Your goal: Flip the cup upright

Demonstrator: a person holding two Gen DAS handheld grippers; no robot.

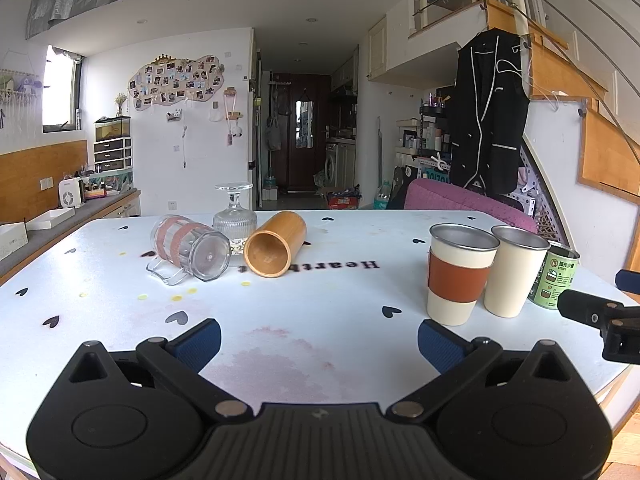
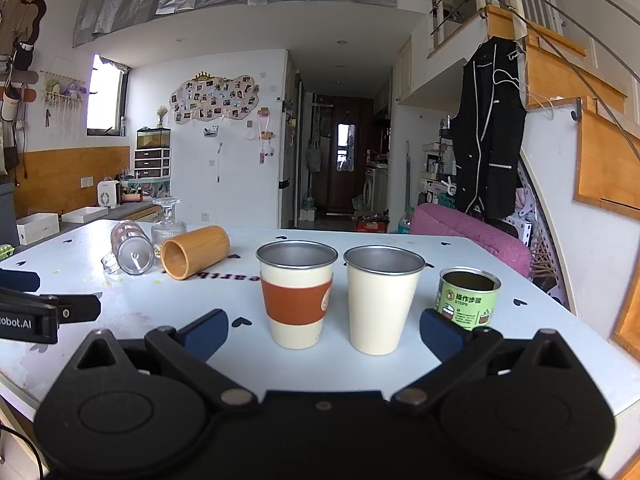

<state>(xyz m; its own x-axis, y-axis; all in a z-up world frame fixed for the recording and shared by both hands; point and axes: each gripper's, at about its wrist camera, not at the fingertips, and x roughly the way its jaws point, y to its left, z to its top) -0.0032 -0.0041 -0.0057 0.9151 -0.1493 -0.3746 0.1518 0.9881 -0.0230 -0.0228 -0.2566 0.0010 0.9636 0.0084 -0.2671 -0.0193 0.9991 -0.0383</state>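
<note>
A bamboo cup (image 1: 273, 249) lies on its side on the white table (image 1: 320, 320), mouth toward me; it also shows in the right wrist view (image 2: 192, 251). A clear glass mug with pink bands (image 1: 188, 248) lies on its side to its left (image 2: 130, 249). A ribbed glass goblet (image 1: 235, 216) stands upside down behind them (image 2: 168, 224). My left gripper (image 1: 319, 344) is open and empty, well short of these cups. My right gripper (image 2: 325, 334) is open and empty, just in front of two upright cups.
A cream cup with a brown sleeve (image 2: 296, 292), a plain cream cup (image 2: 380, 300) and a green tin (image 2: 468, 296) stand upright at the right of the table. A pink chair (image 2: 468, 232) is behind the table. A counter (image 1: 60, 220) runs along the left.
</note>
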